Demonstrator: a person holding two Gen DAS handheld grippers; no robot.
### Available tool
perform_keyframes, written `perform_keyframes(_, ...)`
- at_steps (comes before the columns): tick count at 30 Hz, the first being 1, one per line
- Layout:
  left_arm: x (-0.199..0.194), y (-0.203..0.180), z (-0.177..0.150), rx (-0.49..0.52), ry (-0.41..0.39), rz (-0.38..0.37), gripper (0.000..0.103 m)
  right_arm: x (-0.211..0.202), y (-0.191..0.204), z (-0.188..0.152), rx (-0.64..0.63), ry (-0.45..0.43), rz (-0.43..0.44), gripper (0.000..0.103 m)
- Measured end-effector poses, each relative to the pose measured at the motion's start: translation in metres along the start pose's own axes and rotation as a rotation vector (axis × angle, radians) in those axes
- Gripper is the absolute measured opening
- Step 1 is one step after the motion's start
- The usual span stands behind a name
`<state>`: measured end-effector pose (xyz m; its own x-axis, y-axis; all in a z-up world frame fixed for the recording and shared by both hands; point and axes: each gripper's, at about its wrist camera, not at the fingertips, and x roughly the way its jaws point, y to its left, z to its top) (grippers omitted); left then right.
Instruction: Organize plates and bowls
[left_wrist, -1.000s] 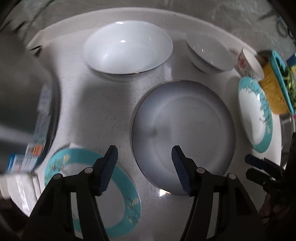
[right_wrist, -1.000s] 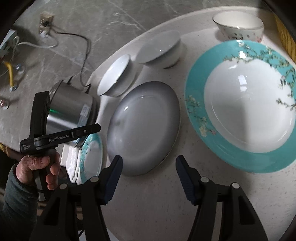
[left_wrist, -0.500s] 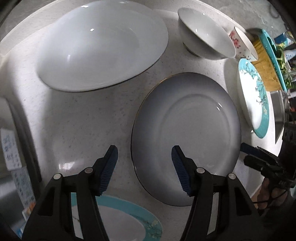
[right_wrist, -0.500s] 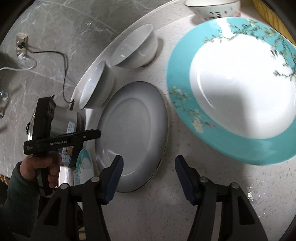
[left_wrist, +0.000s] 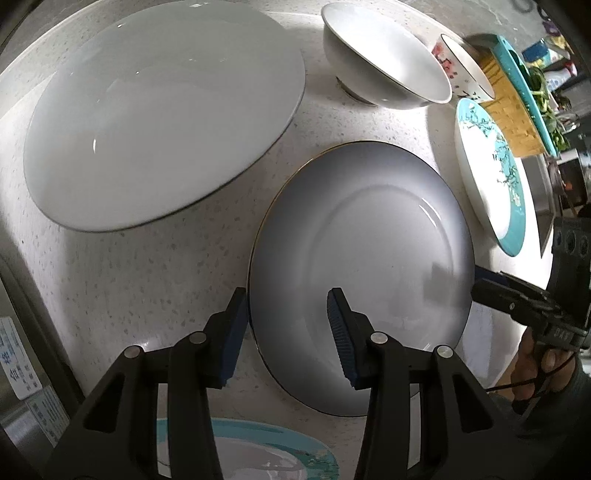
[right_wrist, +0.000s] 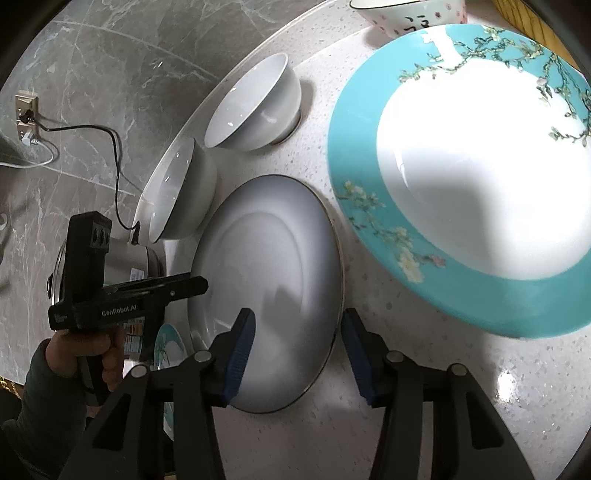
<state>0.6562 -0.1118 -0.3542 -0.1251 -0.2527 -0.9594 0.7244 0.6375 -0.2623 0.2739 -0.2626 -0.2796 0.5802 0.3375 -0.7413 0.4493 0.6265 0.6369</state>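
Grey plate (left_wrist: 362, 273) between both closing grippers, white bowls (left_wrist: 162, 110) behind, teal plate (right_wrist: 461, 177) beside.

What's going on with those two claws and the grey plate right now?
Left gripper and right gripper both closing, straddling opposite rims of the grey plate, not gripping yet. Plate flat on the counter. Nothing in the way.
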Motion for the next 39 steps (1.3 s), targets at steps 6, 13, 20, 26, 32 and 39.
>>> perform_keyframes(6, -0.007, -0.016, -0.015, 0.052, -0.015, 0.020, 0.041, 0.001, -0.004, 0.004, 0.022, -0.012, 0.034, 0.053)
perform_keyframes(13, -0.009, -0.015, -0.022, 0.062, -0.038, -0.020, 0.041, 0.001, -0.012, 0.008, 0.061, -0.008, 0.096, 0.052)
perform_keyframes(20, -0.013, -0.008, -0.027, 0.046, -0.022, -0.041, 0.032, 0.001, -0.007, 0.011, 0.043, 0.015, 0.068, 0.052)
perform_keyframes(26, -0.015, 0.000, -0.028, 0.020, -0.015, -0.065, 0.025, 0.003, -0.015, 0.018, 0.050, 0.065, -0.003, 0.016)
perform_keyframes(32, -0.019, 0.008, -0.029, -0.013, 0.006, -0.077, 0.024, 0.003, -0.016, 0.018, 0.054, 0.069, -0.008, 0.016)
perform_keyframes(39, -0.020, 0.028, -0.035, -0.059, 0.014, -0.133, 0.021, 0.000, -0.026, 0.020, 0.099, 0.067, 0.039, 0.015)
